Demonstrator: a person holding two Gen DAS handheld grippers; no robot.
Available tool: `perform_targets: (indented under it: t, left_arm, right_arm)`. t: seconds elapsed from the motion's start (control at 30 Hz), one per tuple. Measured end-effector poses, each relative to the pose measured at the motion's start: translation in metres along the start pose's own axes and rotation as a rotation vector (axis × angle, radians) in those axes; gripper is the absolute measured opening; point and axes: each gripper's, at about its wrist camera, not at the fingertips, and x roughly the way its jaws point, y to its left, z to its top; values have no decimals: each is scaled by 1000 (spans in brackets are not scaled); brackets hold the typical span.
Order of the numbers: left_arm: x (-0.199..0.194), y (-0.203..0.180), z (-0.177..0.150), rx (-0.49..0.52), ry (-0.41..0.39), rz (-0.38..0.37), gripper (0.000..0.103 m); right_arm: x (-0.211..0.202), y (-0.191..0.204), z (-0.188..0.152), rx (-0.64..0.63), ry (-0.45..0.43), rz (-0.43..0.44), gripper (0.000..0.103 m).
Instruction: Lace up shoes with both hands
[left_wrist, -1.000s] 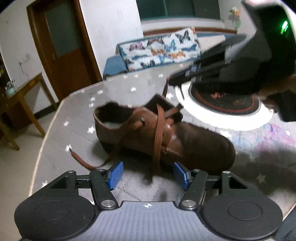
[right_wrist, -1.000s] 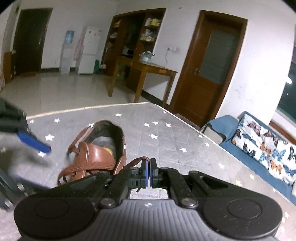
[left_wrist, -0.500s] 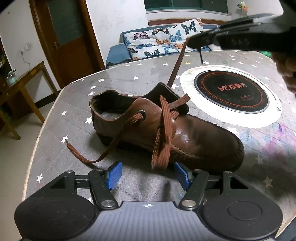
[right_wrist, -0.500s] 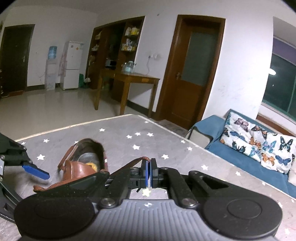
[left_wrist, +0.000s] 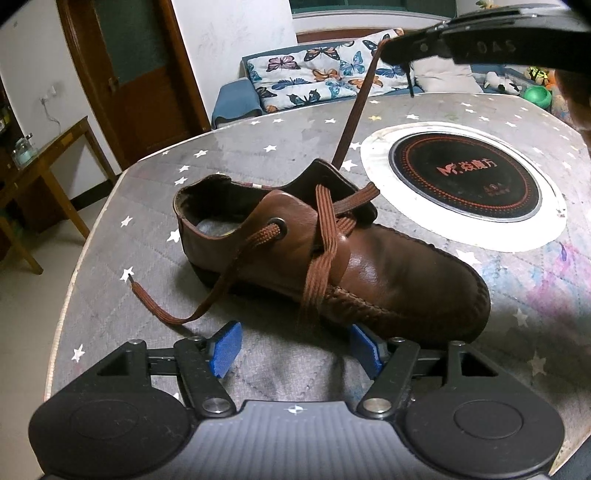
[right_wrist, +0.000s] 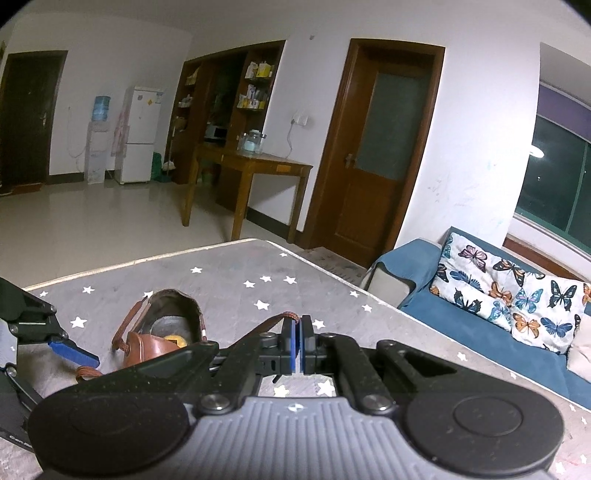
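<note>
Our right gripper (right_wrist: 297, 343) has its blue pads (right_wrist: 293, 341) clenched on one end of the brown lace (left_wrist: 356, 107), which runs taut from the jaws down to the far side of the shoe (left_wrist: 332, 258). Compared with the frame of a second ago, this strand now rises higher and straighter above the tongue, so we judge that slack is being drawn out of the crossing over the instep. Our left gripper (left_wrist: 293, 347) is released: its jaws have just been opening a little wider, and the hanging loop of lace lies between them without either pad pressing on it. The other lace end (left_wrist: 155, 306) trails loose from the near eyelet (left_wrist: 277, 230) toward the left edge of the table (left_wrist: 258, 147). The shoe stands on its sole near that edge, toe toward the round inset plate (left_wrist: 465, 192). We take the tightening as under way; the loose end is ungrasped.
</note>
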Motion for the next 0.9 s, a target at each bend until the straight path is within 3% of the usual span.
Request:
perform_targets:
  t: [0.57,0.9]
  left_arm:
    - [11,-2,1,18,80,27,71]
    - [17,-6,1,55,129,64,79]
  right_arm:
    - [-4,-6,10,14,-37,-38,1]
    - [-7,-11,14,24,-66,-63,1]
